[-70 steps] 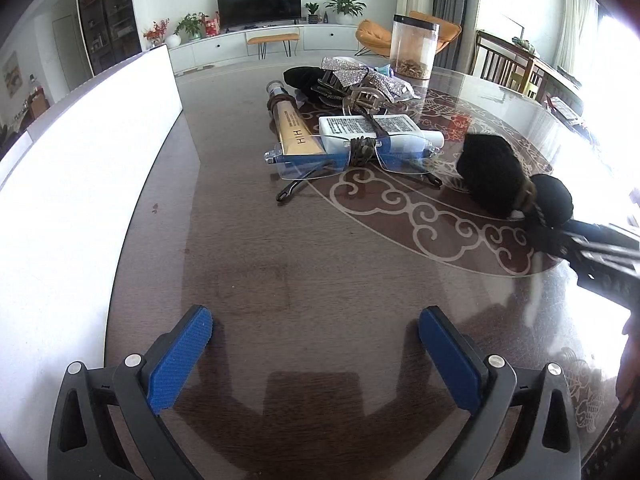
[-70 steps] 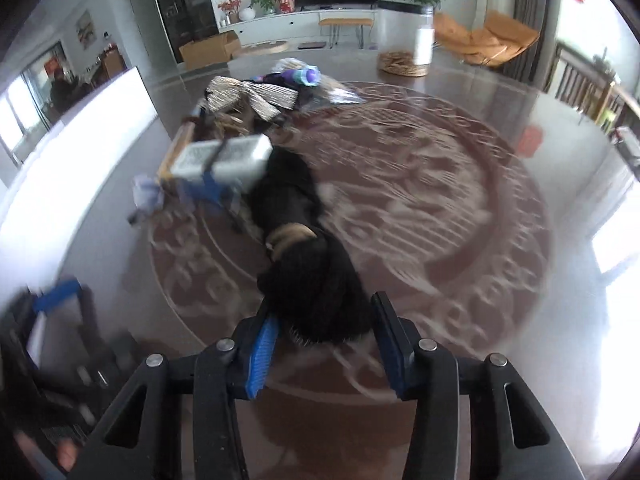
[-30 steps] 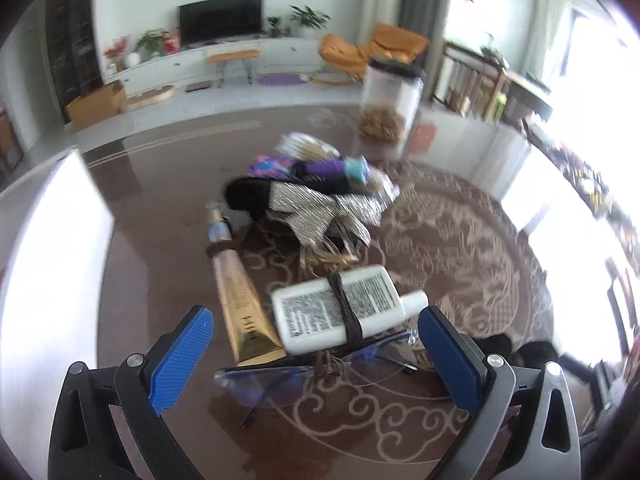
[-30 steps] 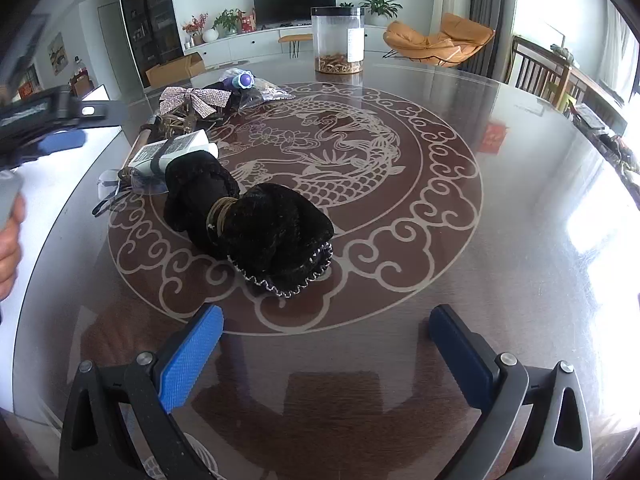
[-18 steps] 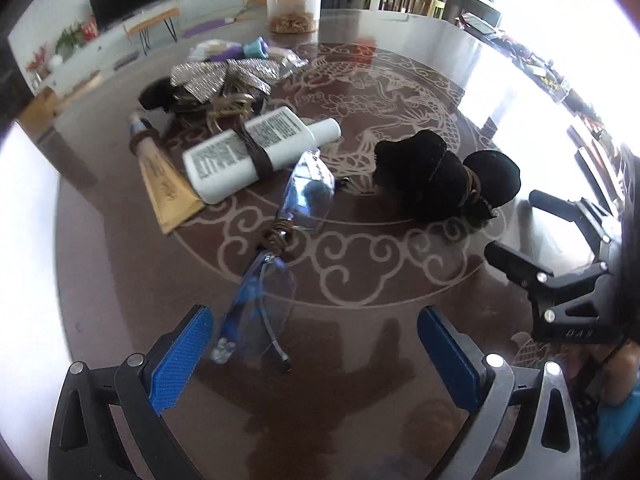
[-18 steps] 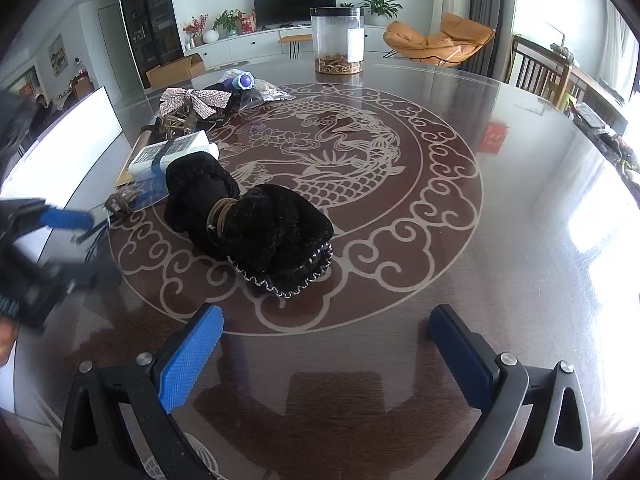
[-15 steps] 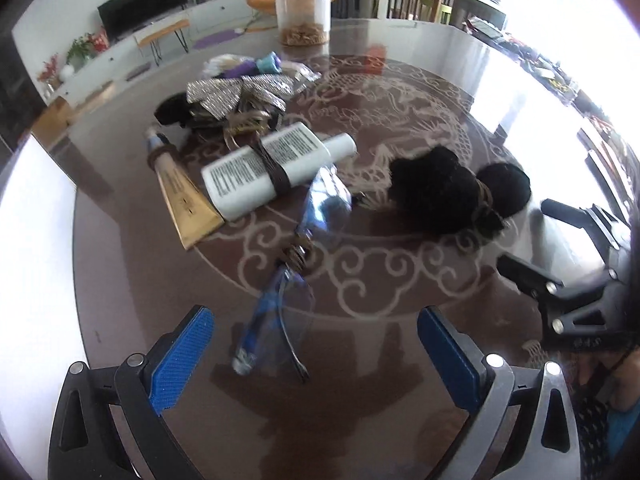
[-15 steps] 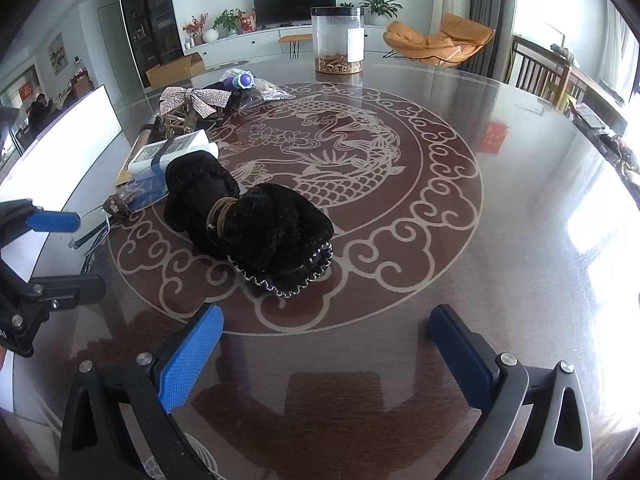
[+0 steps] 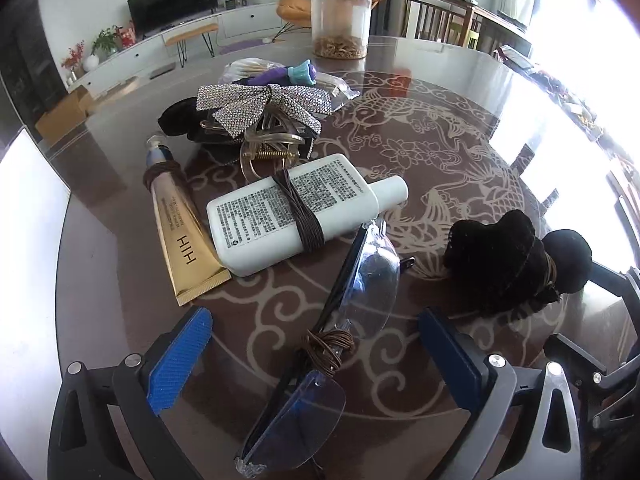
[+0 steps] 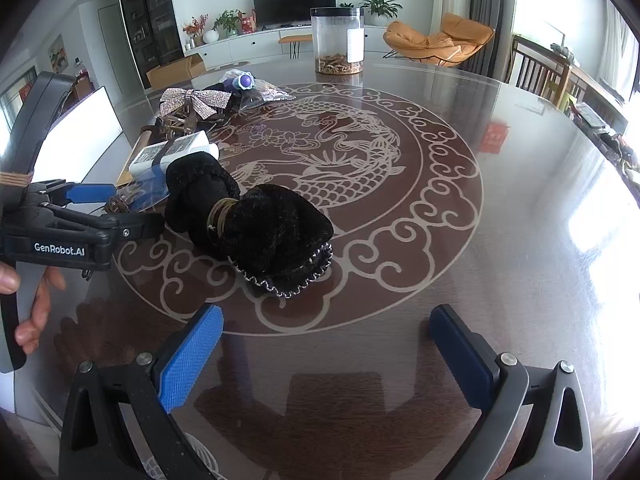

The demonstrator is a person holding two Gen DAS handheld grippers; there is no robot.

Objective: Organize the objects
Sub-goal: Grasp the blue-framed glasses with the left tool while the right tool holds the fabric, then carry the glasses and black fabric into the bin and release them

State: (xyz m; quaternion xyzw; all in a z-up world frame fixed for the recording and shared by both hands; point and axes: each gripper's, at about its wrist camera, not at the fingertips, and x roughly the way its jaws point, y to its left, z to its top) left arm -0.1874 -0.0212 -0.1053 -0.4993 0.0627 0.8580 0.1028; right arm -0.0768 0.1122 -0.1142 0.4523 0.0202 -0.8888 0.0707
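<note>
My left gripper (image 9: 316,354) is open, its blue pads on either side of clear glasses (image 9: 340,320) that lie on the table with a brown hair tie (image 9: 328,346) at the bridge. Beyond lie a white bottle (image 9: 296,212) wrapped with a brown tie, a gold tube (image 9: 180,232), a glittery bow (image 9: 260,106) and a hair claw (image 9: 268,148). A black velvet bundle (image 9: 508,260) lies right of the glasses; it also shows in the right wrist view (image 10: 256,224). My right gripper (image 10: 324,348) is open and empty, short of the bundle. The left gripper shows there too (image 10: 80,208).
A clear jar (image 10: 338,40) stands at the far side of the round glass-topped table (image 10: 520,240). A white board (image 9: 28,240) runs along the table's left edge. A plastic bag with a purple item (image 9: 280,72) lies behind the bow.
My left gripper has swung in low over the glasses, which now lie between its open pads. The right gripper let go of the black bundle earlier and has stayed still since.
</note>
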